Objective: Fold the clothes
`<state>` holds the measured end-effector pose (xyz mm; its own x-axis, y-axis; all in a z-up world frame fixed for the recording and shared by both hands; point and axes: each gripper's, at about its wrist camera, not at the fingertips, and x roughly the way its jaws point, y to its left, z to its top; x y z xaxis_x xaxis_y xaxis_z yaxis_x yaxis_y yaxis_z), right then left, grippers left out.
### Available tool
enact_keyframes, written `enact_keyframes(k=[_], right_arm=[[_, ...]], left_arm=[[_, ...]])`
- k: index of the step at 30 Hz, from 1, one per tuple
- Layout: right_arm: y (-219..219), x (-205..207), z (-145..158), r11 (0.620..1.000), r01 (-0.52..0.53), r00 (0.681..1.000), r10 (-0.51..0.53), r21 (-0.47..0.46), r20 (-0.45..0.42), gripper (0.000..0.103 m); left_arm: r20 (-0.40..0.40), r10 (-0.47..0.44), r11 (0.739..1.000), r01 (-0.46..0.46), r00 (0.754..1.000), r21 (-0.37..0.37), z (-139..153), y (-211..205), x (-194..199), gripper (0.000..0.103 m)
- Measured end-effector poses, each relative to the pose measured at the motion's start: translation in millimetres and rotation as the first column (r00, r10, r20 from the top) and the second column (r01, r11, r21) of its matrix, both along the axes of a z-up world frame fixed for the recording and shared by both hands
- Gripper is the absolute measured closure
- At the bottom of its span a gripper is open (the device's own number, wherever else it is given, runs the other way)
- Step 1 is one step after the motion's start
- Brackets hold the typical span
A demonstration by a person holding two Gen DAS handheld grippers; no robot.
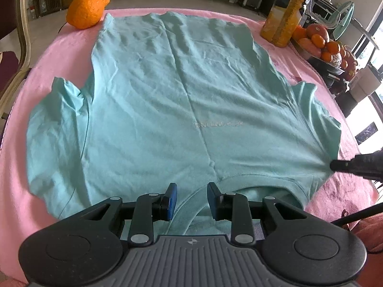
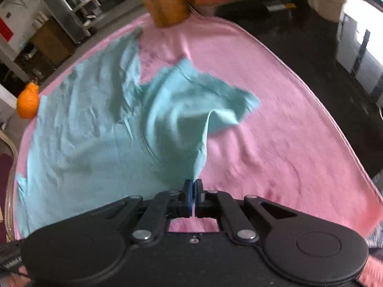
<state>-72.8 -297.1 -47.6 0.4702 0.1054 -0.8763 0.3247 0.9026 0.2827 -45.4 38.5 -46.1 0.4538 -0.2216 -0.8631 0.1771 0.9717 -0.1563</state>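
Observation:
A light teal T-shirt (image 1: 182,100) lies spread on a pink cloth (image 1: 47,55), collar nearest me and hem at the far side. My left gripper (image 1: 192,199) is open, hovering just over the collar with its blue pads on either side of the neckline. In the right wrist view my right gripper (image 2: 192,186) is shut on the shirt's shoulder edge beside the right sleeve (image 2: 215,102), lifting the fabric into a ridge. That gripper's tip (image 1: 335,165) shows at the right edge of the left wrist view, pinching the shirt (image 2: 83,138).
An orange citrus fruit (image 1: 87,9) sits at the cloth's far left corner. A yellow bottle (image 1: 284,12) and a bowl of oranges (image 1: 320,43) stand at the far right. A chair (image 1: 21,47) is at the left. Dark tabletop (image 2: 311,55) lies beyond the cloth's right edge.

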Motion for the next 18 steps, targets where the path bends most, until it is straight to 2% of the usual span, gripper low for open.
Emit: enact_keyframes(k=[2,4,5,7,10,13,17,18], right_arm=[[2,-2,0,0.999,-0.021,1.000,0.021,-0.028,-0.004,0.100],[-2,-6,5,1.000,0.004,1.000,-0.004,-0.021,0.013,0.093],[-7,-7,6,1.000,0.030,0.999,-0.030,0.000,0.027,0.091],[-22,-7,9,0.993,0.093,0.993,-0.099,0.075,0.071,0.079],[-35,-7,5,0.974,0.123,0.989,-0.137,0.191,0.062,0.077],[-25,-5,-5,0.965,0.076,0.997,-0.081,0.250,0.010,0.076],[2,-16,21,0.999,0.001,0.992,-0.008,0.055,0.130,0.080],[8,-17,26,0.997,-0.047,0.985,0.037,0.057,0.170,0.080]], left_arm=[[-0.002,0.003,1.000,-0.003,1.000,0.004,0,2,-1,0.074],[0.002,0.012,1.000,-0.012,1.000,0.005,0,8,-3,0.074],[0.004,0.017,1.000,-0.017,1.000,0.005,1,10,-4,0.074],[0.008,0.027,1.000,-0.027,1.000,0.006,2,15,-6,0.074],[0.000,0.047,0.999,-0.047,0.999,0.011,-1,25,-8,0.075],[-0.005,0.054,0.998,-0.054,0.999,0.015,-3,29,-9,0.075],[0.010,0.042,0.999,-0.042,0.999,0.025,-3,31,-11,0.075],[0.012,0.035,0.999,-0.035,0.999,0.029,-3,30,-11,0.075]])
